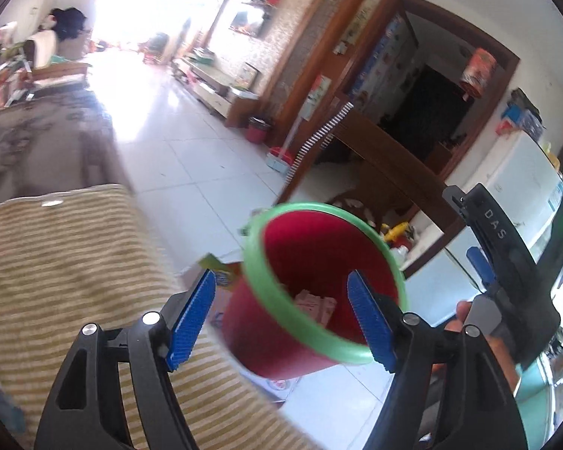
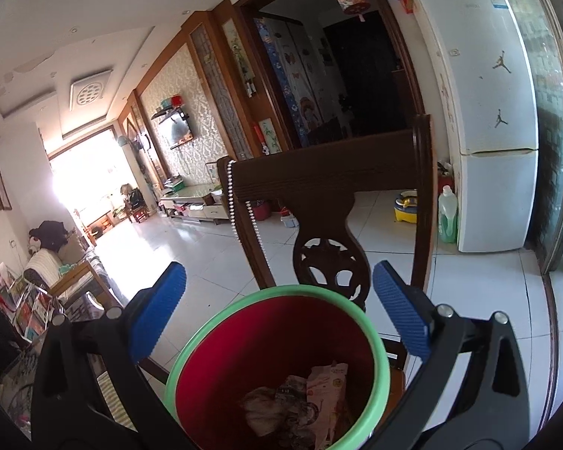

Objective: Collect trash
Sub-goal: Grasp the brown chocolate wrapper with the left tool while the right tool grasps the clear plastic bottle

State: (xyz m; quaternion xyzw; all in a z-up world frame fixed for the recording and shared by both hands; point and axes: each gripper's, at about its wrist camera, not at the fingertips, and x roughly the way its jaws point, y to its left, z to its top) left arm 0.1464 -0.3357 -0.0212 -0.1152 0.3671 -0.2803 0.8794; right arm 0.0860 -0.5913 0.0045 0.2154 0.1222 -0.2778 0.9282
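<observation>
place: home living room | signs: wall TV (image 2: 179, 130), fridge (image 2: 488, 112), probably sofa (image 2: 47, 262)

Red plastic bin w/ green rim (image 2: 277, 371) fills the space right in front; its mouth is open, w/ crumpled wrappers (image 2: 304, 405) low inside. Dark carved wood chair back (image 2: 330, 183) blocks the way behind it. White tile floor (image 1: 176, 142) past the striped yellow cloth (image 1: 75, 262) is wide open.

One red waste bin (image 2: 244, 356) with a green rim shows, holding at least two crumpled wrappers (image 2: 319, 386). One dark wooden chair (image 2: 330, 180) stands behind it, with one bead string (image 2: 232, 202) hung over its back. One white fridge (image 2: 488, 112) carries two jumping-figure stickers (image 2: 502, 63). One green bottle (image 2: 447, 217) and one yellow potty (image 2: 406, 206) are on the floor. Two grippers: left gripper (image 1: 281, 315) and right gripper (image 2: 281, 311).
</observation>
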